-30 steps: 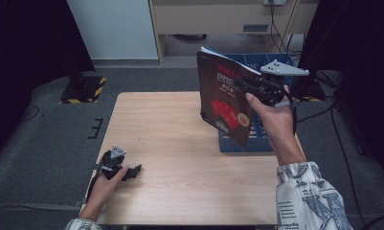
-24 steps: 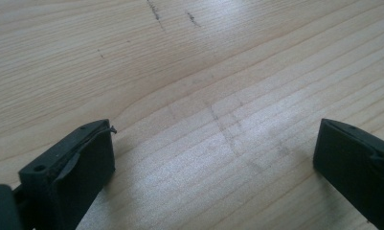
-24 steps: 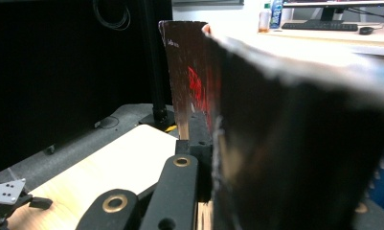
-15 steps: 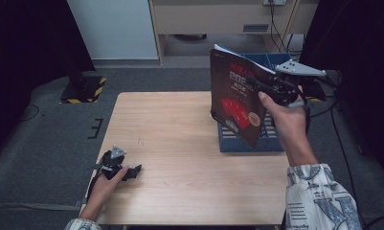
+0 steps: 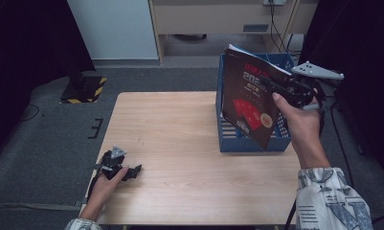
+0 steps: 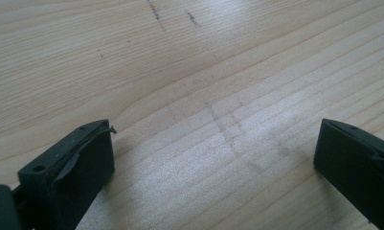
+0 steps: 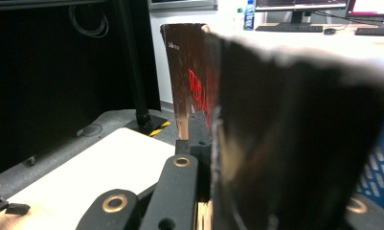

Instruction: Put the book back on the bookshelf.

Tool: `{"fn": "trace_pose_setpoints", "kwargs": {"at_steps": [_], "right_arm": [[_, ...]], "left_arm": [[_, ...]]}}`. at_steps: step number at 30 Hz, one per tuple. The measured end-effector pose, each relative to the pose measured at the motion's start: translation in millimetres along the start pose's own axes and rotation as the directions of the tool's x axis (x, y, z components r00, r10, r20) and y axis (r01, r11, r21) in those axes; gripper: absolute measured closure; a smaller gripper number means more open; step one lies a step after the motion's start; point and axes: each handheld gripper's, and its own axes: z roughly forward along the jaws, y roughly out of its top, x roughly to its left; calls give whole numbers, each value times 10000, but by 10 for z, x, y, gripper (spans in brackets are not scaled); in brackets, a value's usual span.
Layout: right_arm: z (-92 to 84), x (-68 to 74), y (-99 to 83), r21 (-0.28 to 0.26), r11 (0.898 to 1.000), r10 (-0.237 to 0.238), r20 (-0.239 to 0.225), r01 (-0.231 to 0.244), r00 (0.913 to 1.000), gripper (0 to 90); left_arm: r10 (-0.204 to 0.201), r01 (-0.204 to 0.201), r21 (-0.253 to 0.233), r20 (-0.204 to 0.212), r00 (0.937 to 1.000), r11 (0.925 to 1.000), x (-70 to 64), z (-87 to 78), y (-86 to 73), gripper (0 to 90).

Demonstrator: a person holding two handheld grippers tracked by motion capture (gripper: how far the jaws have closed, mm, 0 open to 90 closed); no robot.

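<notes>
Near left: left gripper (image 5: pixel 134 170) resting on the desk (image 5: pixel 180 143), jaws spread wide, nothing between them, just bare wood grain in the left gripper view.

Right side, further out: right gripper (image 5: pixel 271 86) clenched on the book (image 5: pixel 247 108), a dark softcover with red print. It's pinched at the right-hand edge, held upright and a bit tilted, hanging over the blue crate (image 5: pixel 249 141) at the desk's far right. Lower corner sits in front of the crate's near wall; can't tell if it touches.

Handling, my read: thin paperback, light, glossy cover so probably slick under the pads. Pages fan slightly at the top, so it's floppy rather than stiff. An edge pinch lets the free side sag and swing. A grip near the spine would be steadier, deep enough to catch the whole block, not only the cover. In the right gripper view the cover (image 7: pixel 295 143) runs well into the jaws, so the bite looks decent.
</notes>
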Motion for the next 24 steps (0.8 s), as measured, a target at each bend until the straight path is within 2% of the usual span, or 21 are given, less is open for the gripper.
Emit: {"fn": "trace_pose_setpoints", "kwargs": {"at_steps": [24], "right_arm": [[-200,-255,-36,-114,9995,299,836,-290,9961,870]], "left_arm": [[-37,37,-1,2,10000,10000,-3,1,0,0]]}}
